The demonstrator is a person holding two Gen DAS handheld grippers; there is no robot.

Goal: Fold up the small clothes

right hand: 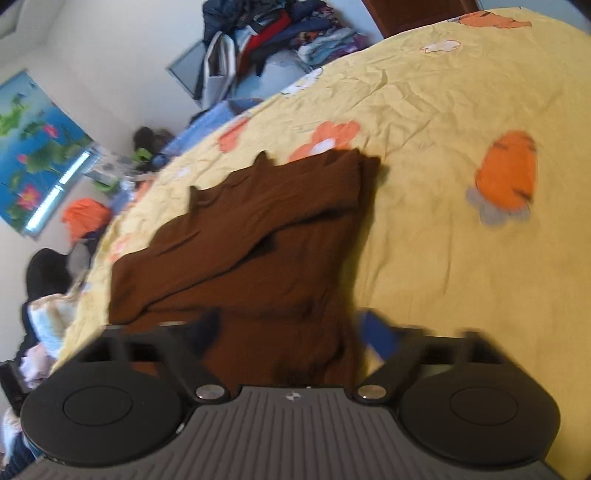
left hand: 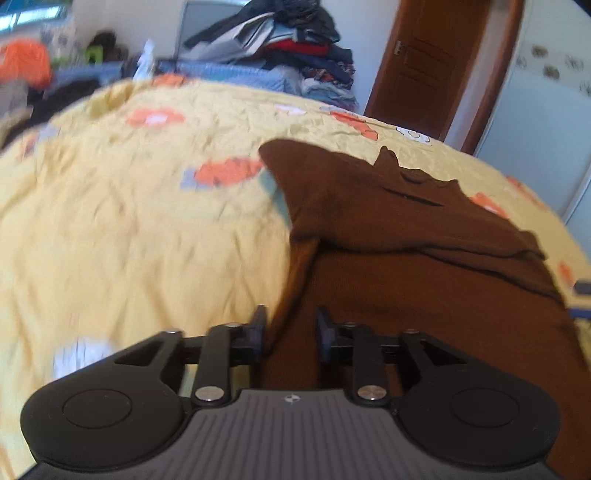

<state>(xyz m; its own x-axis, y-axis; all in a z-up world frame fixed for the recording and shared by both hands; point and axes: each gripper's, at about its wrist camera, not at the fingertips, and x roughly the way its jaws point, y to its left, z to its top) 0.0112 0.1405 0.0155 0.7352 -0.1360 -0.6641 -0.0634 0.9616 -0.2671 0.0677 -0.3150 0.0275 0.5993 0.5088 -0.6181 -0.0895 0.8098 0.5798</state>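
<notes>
No writing, brand name or number can be read anywhere. Each gripper body bears only a small round emblem without letters.

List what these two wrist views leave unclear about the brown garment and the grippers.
- Brown garment: near edge hidden under the left gripper body, left wrist view.
- Right gripper: fingers smeared by motion blur, right wrist view; contact with cloth unclear.
- Garment type: folds and blur hide its shape.
- Clothes pile: too small.

The garment (left hand: 406, 258) lies partly folded on the bedspread (left hand: 147, 221) — one layer lapped over another. Behind the bed, against the far wall, sits a pile of clothes (left hand: 295, 48); a door (left hand: 424, 66) stands to its right.
</notes>
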